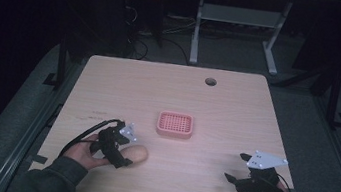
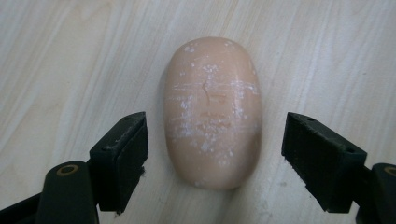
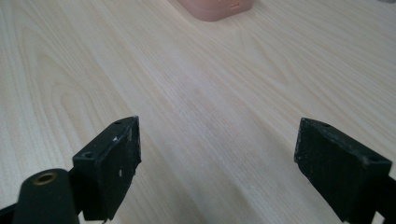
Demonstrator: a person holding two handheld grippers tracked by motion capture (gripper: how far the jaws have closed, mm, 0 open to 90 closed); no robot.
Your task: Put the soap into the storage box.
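A tan oval bar of soap (image 2: 212, 112) flecked with white lies flat on the wooden table (image 1: 237, 110). My left gripper (image 2: 215, 163) is open and straddles the bar's near end, with a gap between each pad and the soap. From above, the soap (image 1: 136, 154) pokes out to the right of the left gripper (image 1: 119, 155) at the front left. A pink slotted soap dish (image 1: 175, 125) sits at the table's middle, and its corner (image 3: 217, 7) appears in the right gripper view. My right gripper (image 3: 217, 163) is open over bare wood, at the front right (image 1: 234, 171).
A round cable hole (image 1: 210, 81) lies near the table's far edge. Beyond the table stands a white desk frame (image 1: 239, 25) on a dark floor with cables.
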